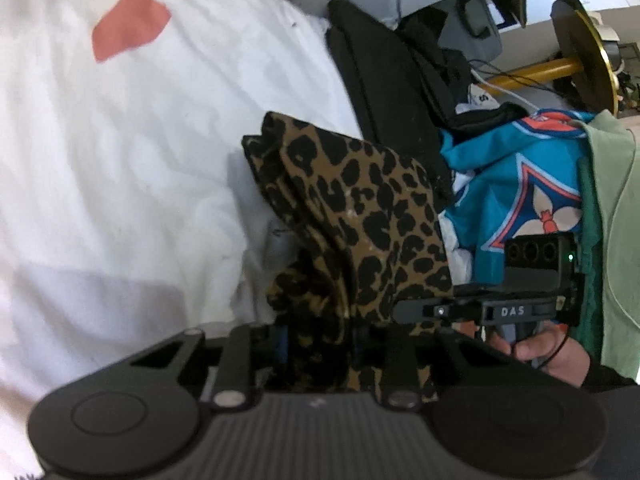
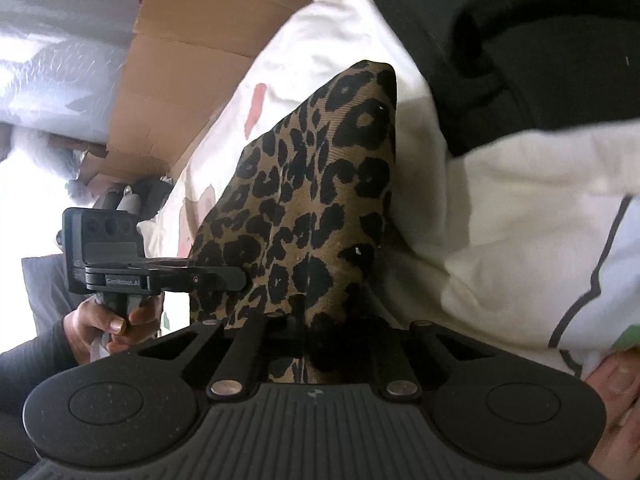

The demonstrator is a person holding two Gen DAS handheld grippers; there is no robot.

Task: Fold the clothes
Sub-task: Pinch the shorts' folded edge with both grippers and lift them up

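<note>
At frame centre, we hold the leopard-print garment bunched above the white sheet, left tool and right tool each pinching an edge. Judged mid-fold; next, we must lay it flat, edges aligned.

Matt woven leopard-print cloth

A white sheet with a pink patch covers the surface; flattened brown cardboard lies along its far edge; a gold-rimmed black stand lies tipped beyond; thin cables cross its gold pole.
</note>
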